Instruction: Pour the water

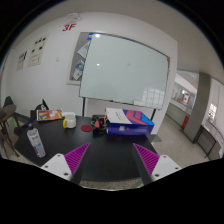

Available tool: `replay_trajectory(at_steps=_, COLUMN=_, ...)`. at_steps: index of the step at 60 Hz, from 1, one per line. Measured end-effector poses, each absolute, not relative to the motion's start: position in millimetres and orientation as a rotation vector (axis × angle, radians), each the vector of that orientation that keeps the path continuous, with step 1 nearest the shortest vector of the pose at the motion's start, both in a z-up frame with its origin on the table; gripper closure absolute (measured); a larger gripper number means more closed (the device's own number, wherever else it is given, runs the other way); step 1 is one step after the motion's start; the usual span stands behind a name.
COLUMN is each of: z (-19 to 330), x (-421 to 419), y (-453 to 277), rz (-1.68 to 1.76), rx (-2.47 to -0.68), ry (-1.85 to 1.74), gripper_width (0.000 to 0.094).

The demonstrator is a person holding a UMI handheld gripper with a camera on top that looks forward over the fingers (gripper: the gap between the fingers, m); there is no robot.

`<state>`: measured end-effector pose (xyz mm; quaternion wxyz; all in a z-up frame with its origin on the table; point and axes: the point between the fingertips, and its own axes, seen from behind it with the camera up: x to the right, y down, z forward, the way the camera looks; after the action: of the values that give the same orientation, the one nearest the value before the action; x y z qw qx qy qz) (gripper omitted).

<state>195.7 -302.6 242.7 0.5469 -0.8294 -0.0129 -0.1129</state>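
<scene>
- Gripper view: the hand-held gripper [112, 162] shows as two pale, blocky fingers, each faced on the inside with a triangular magenta pad [77, 156] crossed by fine ribs; the fingers stand well apart with only bare dark surface between them, gripping nothing.
- The dark, smooth, matte tabletop [112, 152] runs forward from between the fingers; it is long and rectangular with a straight edge on each side.
- The clear plastic water bottle [36, 141], a ribbed cylinder with a pale label band, stands upright near the tabletop's left edge, ahead of the left finger and apart from it; whether it is capped or how full it is cannot be told.
- Farther along, past the bottle, a small pale yellowish cup-like container [69, 120] sits on the tabletop; just beside it lies something flat and printed in red and white [49, 114], too small to identify.
- Beyond the right finger, at the far end, a blue and white cardboard box [131, 122] with glossy printed faces rests on the tabletop; a small red object [98, 122] lies just left of it.
- Behind everything a large, flat, white rectangular whiteboard [124, 72] in a thin frame hangs on a pale wall; a red "3F" marking [69, 27] sits above its left side.
</scene>
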Motion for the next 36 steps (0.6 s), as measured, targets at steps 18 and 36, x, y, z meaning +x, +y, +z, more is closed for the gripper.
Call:
replay_trajectory(at_steps=18, z=154, x=153, y=-330, rz=-0.292, rx=-2.083, ry=0.019, gripper_width=0.0093)
replay_trajectory(at_steps=36, z=58, x=-25, y=-339, rz=-0.085, rx=-2.168, ry=-0.018, gripper_width=0.0089)
